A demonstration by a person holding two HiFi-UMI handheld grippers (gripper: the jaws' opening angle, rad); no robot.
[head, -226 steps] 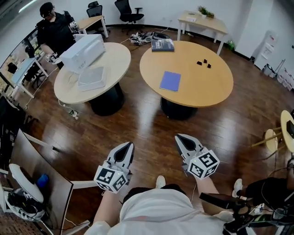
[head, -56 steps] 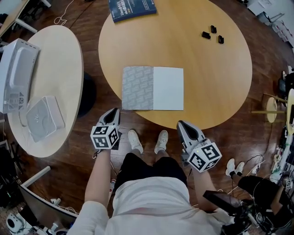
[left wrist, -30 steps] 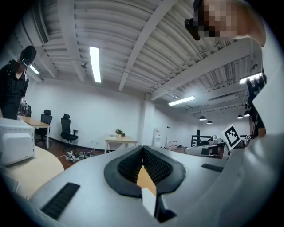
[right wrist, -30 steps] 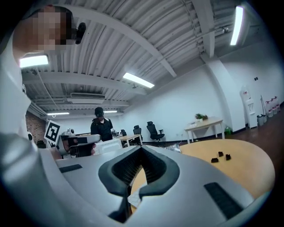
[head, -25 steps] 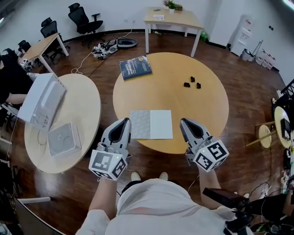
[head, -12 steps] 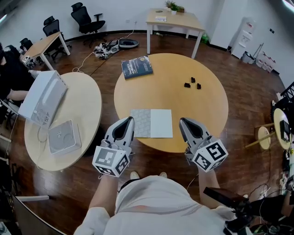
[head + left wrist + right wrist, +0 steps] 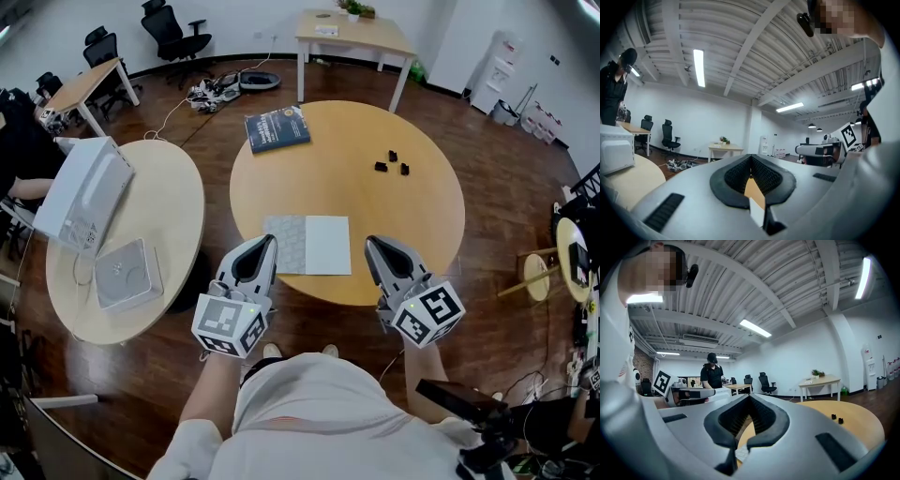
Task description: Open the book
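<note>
In the head view, one open book (image 7: 307, 245) lies flat at the near edge of the round tabletop (image 7: 422, 225), showing one patterned left page and one white right page. One closed blue book (image 7: 277, 128) sits at the far left edge, and three small black pieces (image 7: 392, 163) lie toward the far right. The left gripper (image 7: 260, 255) and right gripper (image 7: 380, 255) sit at the open book's two near corners. In the left gripper view, the jaws are clenched together on nothing. In the right gripper view, the jaws likewise meet empty, and two black pieces show on the tabletop.
</note>
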